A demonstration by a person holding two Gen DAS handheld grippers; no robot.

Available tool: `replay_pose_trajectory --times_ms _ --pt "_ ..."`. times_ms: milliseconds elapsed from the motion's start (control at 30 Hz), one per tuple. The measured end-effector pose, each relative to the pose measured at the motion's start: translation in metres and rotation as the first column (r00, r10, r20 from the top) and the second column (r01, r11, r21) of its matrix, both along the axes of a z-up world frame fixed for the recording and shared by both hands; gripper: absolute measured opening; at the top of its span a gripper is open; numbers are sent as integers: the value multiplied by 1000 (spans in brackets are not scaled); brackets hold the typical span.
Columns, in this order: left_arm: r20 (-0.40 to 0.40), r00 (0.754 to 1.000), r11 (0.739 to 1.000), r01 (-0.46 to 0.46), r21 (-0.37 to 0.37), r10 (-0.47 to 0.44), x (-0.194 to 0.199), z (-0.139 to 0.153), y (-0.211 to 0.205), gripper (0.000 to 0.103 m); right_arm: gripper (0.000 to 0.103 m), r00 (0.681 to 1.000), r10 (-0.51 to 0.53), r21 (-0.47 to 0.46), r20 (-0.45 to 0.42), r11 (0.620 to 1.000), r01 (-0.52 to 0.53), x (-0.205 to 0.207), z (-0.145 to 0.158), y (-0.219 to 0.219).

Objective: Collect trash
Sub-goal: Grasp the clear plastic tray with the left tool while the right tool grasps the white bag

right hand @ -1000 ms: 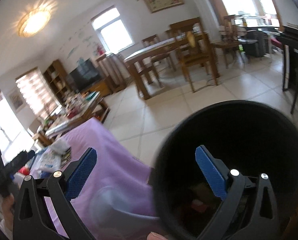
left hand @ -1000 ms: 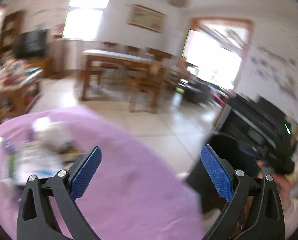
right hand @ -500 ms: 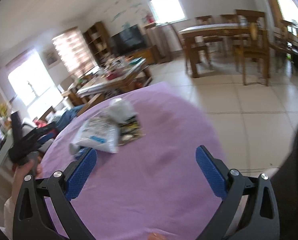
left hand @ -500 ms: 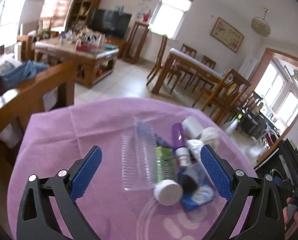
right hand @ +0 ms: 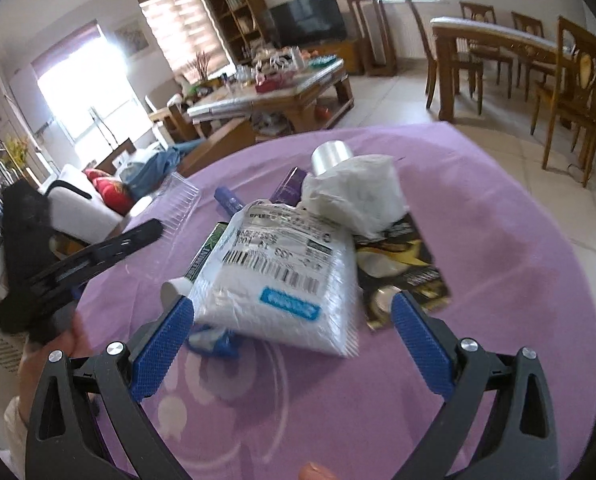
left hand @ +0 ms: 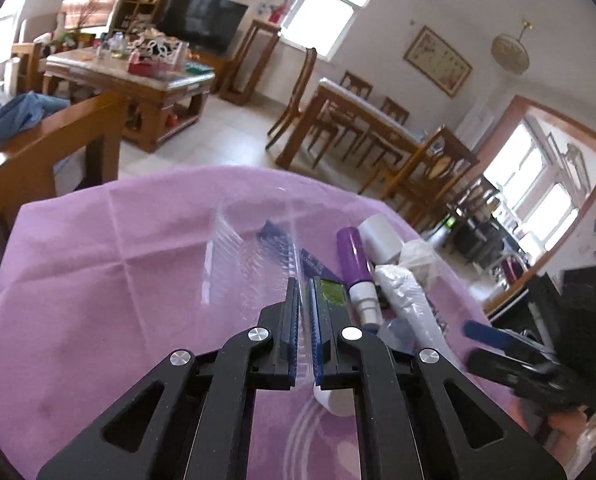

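Left wrist view: the left gripper (left hand: pixel 306 292) has just been closing, and its blue pads now stand nearly together over the edge of the clear plastic tray (left hand: pixel 250 256); a thin film of plastic seems to run between them, though the glare makes that hard to confirm.
Right wrist view: the right gripper (right hand: pixel 294 320) is spread wide and holds nothing, its fingers either side of the white plastic pouch (right hand: pixel 282 276).
Trash pile: on the purple tablecloth (left hand: pixel 98 280), bunched together, are the purple bottle (left hand: pixel 356 268), a crumpled white bag (right hand: pixel 354 192), a dark snack wrapper (right hand: pixel 410 264) and a small white cap (right hand: pixel 174 290).
Step in hand: likely securing the tray with the left while the right lines up on the pouch.
Doing it well: check the tray's rim is truly pinched before lifting, since thin clear plastic slips and flexes; lift slowly so neighbouring pieces are not dragged along.
Right side advice: lower over the pouch's middle, close on its bulk rather than a corner, and keep clear of the wrapper beneath.
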State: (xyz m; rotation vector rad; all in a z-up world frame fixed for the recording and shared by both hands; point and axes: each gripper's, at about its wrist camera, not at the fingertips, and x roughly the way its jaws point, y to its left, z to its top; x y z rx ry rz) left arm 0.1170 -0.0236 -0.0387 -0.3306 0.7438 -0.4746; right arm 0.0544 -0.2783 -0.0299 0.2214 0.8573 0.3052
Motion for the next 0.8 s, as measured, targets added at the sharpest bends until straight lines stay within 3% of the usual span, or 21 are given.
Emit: replay_pose_trajectory --times_ms 233,467,567,633,667,700,733,800 --pt "46 999 1000 12 10 -12 -9 2 -2 6 98 995 -2 38 -97 999 5 29 -19 4" --pt "-11 999 999 34 30 -34 -2 -12 1 6 56 996 56 34 -68 998 -54 16 -14 16" --pt "0 999 998 50 31 -50 -7 -10 -2 6 43 998 56 -25 -23 998 -57 8 -5 28" --pt "26 998 997 61 50 -63 -13 -5 -7 8 41 999 48 -37 13 998 -48 -2 2 30" --pt "33 997 996 67 64 -70 -16 -6 -11 11 41 999 44 -29 23 999 -43 -3 6 28" --pt "38 996 994 74 83 -77 -17 -6 -15 27 41 999 33 -19 41 999 -33 -8 10 25" --pt "43 996 992 78 103 -82 -19 -6 -19 52 41 998 25 -10 55 1000 -25 -14 14 23" --pt "52 995 986 77 151 -86 -19 -6 -28 73 41 997 13 15 77 1000 -15 -23 22 14"
